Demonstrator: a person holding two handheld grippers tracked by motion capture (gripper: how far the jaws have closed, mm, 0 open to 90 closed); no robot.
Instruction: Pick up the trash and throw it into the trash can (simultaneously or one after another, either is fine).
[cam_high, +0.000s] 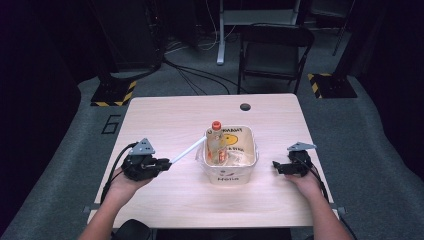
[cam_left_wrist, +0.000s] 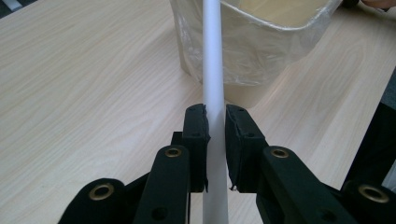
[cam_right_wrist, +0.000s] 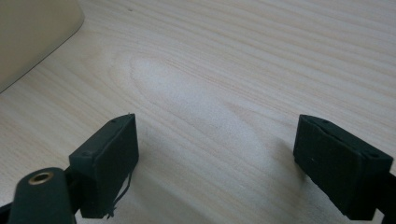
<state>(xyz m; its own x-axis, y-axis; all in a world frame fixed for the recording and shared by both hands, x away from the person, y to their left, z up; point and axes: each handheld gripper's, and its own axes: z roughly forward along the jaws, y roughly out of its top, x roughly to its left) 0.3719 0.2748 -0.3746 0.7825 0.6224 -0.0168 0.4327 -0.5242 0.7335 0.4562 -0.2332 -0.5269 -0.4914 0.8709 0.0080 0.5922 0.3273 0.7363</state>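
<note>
A cream plastic bin (cam_high: 250, 137) lined with clear film stands at the middle of the table. Inside it a clear bottle (cam_high: 216, 145) with an orange cap stands upright. A white rod (cam_high: 187, 150) slants from my left gripper (cam_high: 167, 162) up to the bin's left rim. In the left gripper view the rod (cam_left_wrist: 213, 70) runs between the jaws, and my left gripper (cam_left_wrist: 215, 128) is shut on it. My right gripper (cam_high: 275, 166) rests low on the table to the right of the bin. Its jaws stand wide apart with bare wood between them (cam_right_wrist: 217, 144).
The wooden table (cam_high: 165, 117) has a round cable hole (cam_high: 245, 106) near its far edge. A folding chair (cam_high: 272, 50) stands behind the table. The bin's wall (cam_right_wrist: 32, 32) shows at the upper left in the right gripper view.
</note>
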